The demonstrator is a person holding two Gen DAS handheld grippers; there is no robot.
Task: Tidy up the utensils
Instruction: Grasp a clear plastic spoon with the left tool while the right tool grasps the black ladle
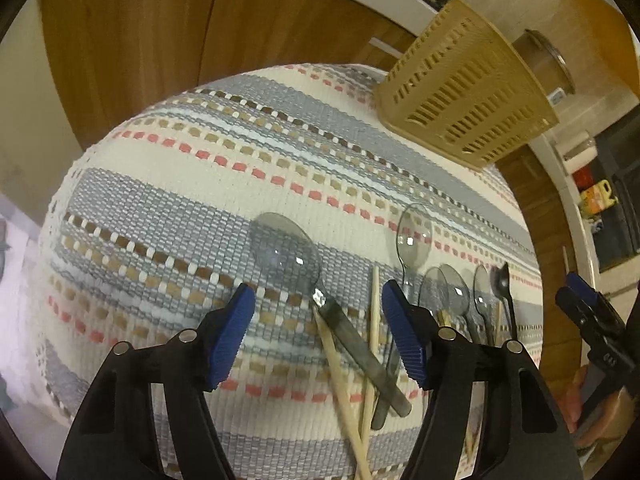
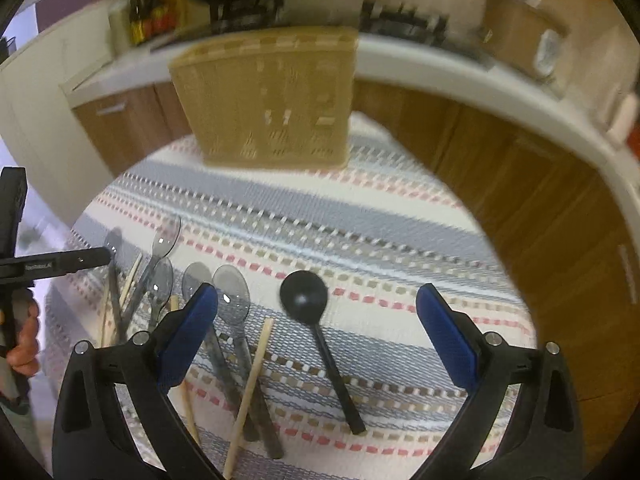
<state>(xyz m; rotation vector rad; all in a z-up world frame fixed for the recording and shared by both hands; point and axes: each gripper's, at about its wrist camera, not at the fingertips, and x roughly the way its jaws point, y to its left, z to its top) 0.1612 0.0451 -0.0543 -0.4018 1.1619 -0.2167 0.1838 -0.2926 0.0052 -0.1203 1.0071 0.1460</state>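
Observation:
Several clear grey plastic spoons and wooden chopsticks [image 1: 374, 312] lie in a loose row on a striped woven cloth [image 1: 180, 184]. My left gripper [image 1: 317, 292] hangs open over the largest clear spoon [image 1: 286, 252]; the spoon's neck lies between the blue pads, which do not touch it. My right gripper [image 2: 317, 294] is open wide above a black spoon [image 2: 304, 296] that lies alone right of the clear spoons [image 2: 232, 292]. A tan slotted utensil basket [image 1: 464, 92] [image 2: 272, 100] stands at the cloth's far edge. A small black spoon [image 1: 502, 280] lies at the far right of the row.
Brown wooden cabinet doors [image 1: 132, 52] and a white counter edge [image 2: 500, 80] run behind the table. Bottles [image 2: 154, 8] and a lidded jar [image 2: 520, 28] stand on the counter. A hand [image 2: 24, 340] holds the left gripper's handle at the cloth's left edge.

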